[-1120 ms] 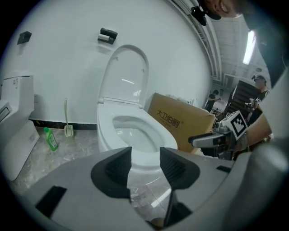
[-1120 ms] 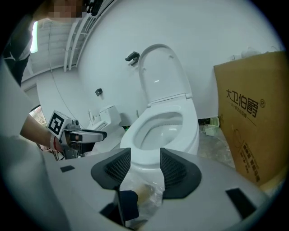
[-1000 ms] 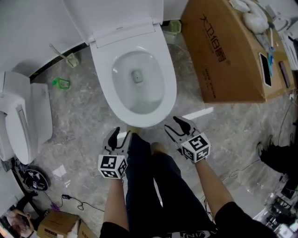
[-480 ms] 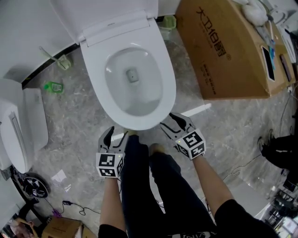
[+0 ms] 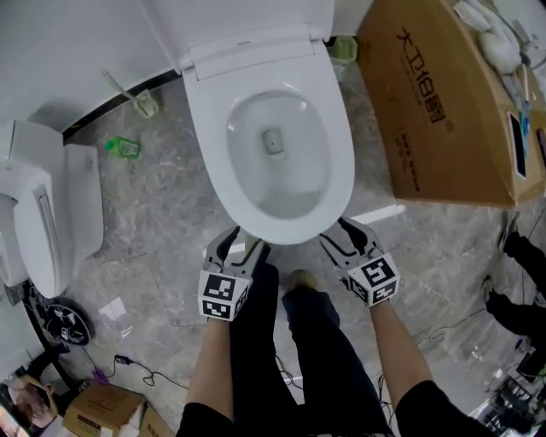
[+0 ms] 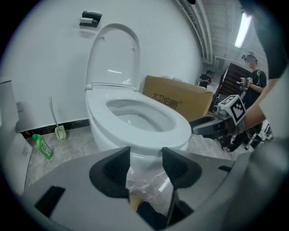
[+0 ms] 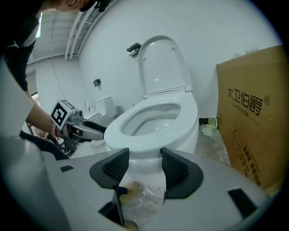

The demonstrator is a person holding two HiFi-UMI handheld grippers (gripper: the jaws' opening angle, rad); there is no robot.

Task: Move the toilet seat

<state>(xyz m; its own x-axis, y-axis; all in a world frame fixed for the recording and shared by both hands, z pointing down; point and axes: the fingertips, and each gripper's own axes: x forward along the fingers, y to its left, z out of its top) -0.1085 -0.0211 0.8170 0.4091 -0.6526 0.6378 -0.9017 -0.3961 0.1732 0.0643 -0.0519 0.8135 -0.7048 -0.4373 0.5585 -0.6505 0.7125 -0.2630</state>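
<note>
The white toilet has its lid raised against the wall, and the seat ring lies flat on the bowl. Both grippers hang low in front of the bowl's front rim, one at each side of the person's legs. My left gripper points at the bowl's front left, its jaws closing a little with nothing between them. My right gripper points at the front right, jaws opening and empty. Neither touches the seat. Each gripper view shows the seat just beyond the fingertips.
A large cardboard box stands right of the toilet. A second white toilet unit sits at the left, with a green bottle and a toilet brush near the wall. Crumpled plastic wrap lies at the bowl's base. Cables and a small box lie at lower left.
Both grippers have come forward, closer under the bowl's front rim. The head view has shifted, so the toilet now sits further right in it.
</note>
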